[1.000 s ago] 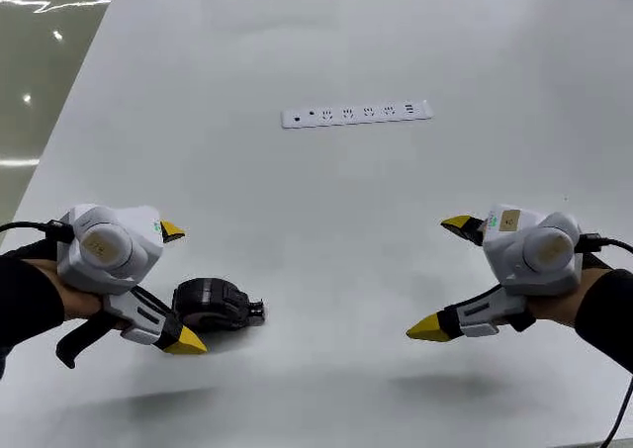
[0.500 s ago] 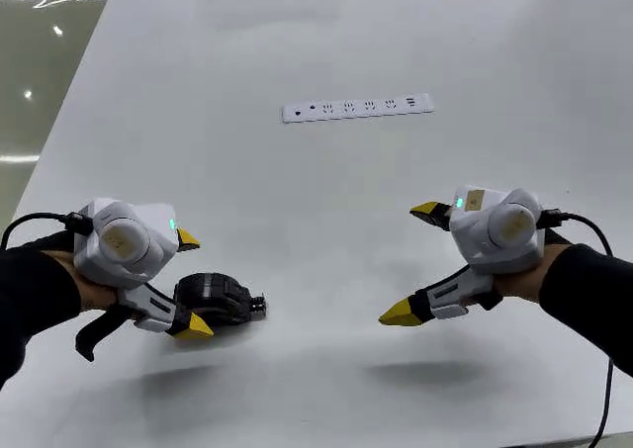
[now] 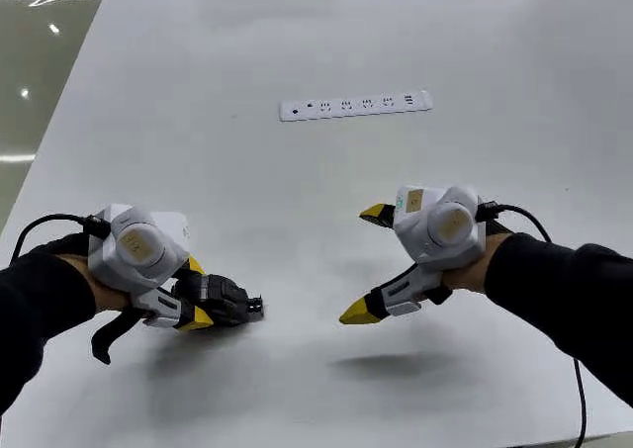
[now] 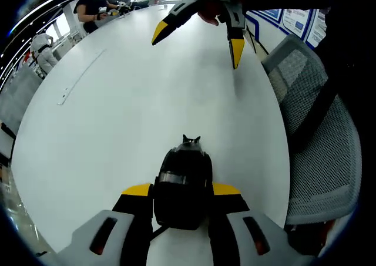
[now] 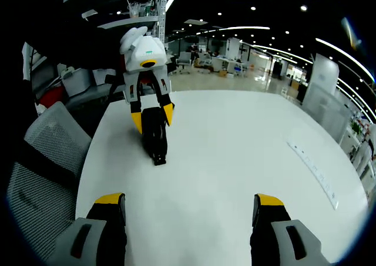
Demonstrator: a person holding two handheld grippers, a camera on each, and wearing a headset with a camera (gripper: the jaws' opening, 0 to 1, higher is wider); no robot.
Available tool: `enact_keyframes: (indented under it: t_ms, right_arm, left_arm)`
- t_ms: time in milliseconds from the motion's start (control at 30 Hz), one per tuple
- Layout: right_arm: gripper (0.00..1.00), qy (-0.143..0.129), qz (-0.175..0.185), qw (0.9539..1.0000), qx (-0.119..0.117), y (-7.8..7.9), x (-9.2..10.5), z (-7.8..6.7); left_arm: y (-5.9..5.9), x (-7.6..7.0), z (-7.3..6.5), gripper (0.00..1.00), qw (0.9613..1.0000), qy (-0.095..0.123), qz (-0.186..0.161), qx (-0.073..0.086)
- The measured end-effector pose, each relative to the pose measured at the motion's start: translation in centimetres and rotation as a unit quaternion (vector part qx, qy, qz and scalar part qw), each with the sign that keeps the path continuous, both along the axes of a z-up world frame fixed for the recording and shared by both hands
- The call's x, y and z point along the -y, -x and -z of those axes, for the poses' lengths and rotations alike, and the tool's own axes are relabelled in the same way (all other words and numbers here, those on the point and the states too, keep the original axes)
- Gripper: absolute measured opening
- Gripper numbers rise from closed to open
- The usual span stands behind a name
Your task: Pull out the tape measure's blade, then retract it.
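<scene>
**Bench status: tape measure gripped, blade in the case**

1. Nearest item, lower left of the head view: the left gripper (image 3: 196,293), a white body with black fingers and yellow tips, is held in a dark-sleeved hand. Its jaws are closed against both flanks of the black, rounded tape measure (image 3: 220,300), which rests on the matte white tabletop (image 3: 297,201).
2. In the left gripper view, the tape measure (image 4: 183,187) sits low and centred between the left gripper's (image 4: 182,189) fingers. Its case runs away from the camera, and the small tab at the case's mouth is at the far end. No length of blade is drawn out.
3. Right of centre in the head view: the right gripper (image 3: 365,263) is well apart from the tape measure. Its jaws are spread wide and hold nothing, with the tips pointing left.
4. In the right gripper view, the right gripper's (image 5: 189,199) tips flank the lower edge. Ahead of them, upper left, are the left gripper (image 5: 153,118) and the tape measure (image 5: 154,134).
5. In the left gripper view, the right gripper (image 4: 196,46) is at the top of the frame.
6. Farther back, upper centre of the head view: a long white power strip (image 3: 356,105) lies flat on the tabletop.
7. Beyond the table edge, right of the left gripper view: a grey mesh chair (image 4: 320,154).
</scene>
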State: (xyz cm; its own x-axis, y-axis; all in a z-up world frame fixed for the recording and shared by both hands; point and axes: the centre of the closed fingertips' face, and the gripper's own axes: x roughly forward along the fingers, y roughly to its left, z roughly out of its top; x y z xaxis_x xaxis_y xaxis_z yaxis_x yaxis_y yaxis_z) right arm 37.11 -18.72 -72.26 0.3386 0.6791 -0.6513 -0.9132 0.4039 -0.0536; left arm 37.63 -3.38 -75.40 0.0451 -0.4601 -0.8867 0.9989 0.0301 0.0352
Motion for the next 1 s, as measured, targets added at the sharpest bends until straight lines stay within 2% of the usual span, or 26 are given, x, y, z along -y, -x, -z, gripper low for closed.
enact_keyframes:
  t_ms: [133, 233, 333, 433, 500, 633, 833, 1000]
  right_arm:
    - [0.86, 0.001, -0.006, 1.0, 0.001, -0.3, -0.7, 0.1]
    - [0.82, 0.001, -0.016, 0.9999, -0.001, -0.3, -1.5, 0.4]
    - [0.77, 0.004, -0.029, 0.9996, 0.0, -0.2, -2.4, 0.9]
    - [0.77, 0.007, -0.044, 0.9989, -0.013, 0.4, -3.4, 1.6]
    - [0.77, 0.019, -0.052, 0.9984, -0.01, 0.7, -3.8, 2.0]
    - [0.75, 0.02, -0.064, 0.9976, -0.013, 1.2, -5.0, 2.5]
    - [0.66, 0.014, -0.082, 0.9964, -0.017, 1.1, -6.8, 2.7]
    - [0.59, 0.017, -0.097, 0.995, -0.017, 1.0, -8.1, 3.1]
  left_arm:
    - [0.0, 0.0, 0.0, 0.29, 0.9999, 0.005, 0.008, 0.004]
    - [0.0, -0.1, 0.0, 0.29, 0.9999, 0.008, -0.006, -0.002]
    - [0.0, -0.1, 0.0, 0.29, 1.0, 0.005, -0.007, 0.001]
    - [-0.1, -0.1, 0.0, 0.29, 0.9999, 0.004, -0.009, 0.0]
    - [-0.1, -0.1, 0.0, 0.29, 0.9999, 0.006, -0.009, -0.002]
    - [0.1, 0.0, 0.1, 0.29, 0.9999, 0.004, -0.01, -0.004]
    - [0.1, 0.0, 0.2, 0.29, 1.0, -0.005, -0.007, 0.0]
    - [0.1, 0.0, 0.3, 0.29, 1.0, 0.0, -0.003, -0.005]
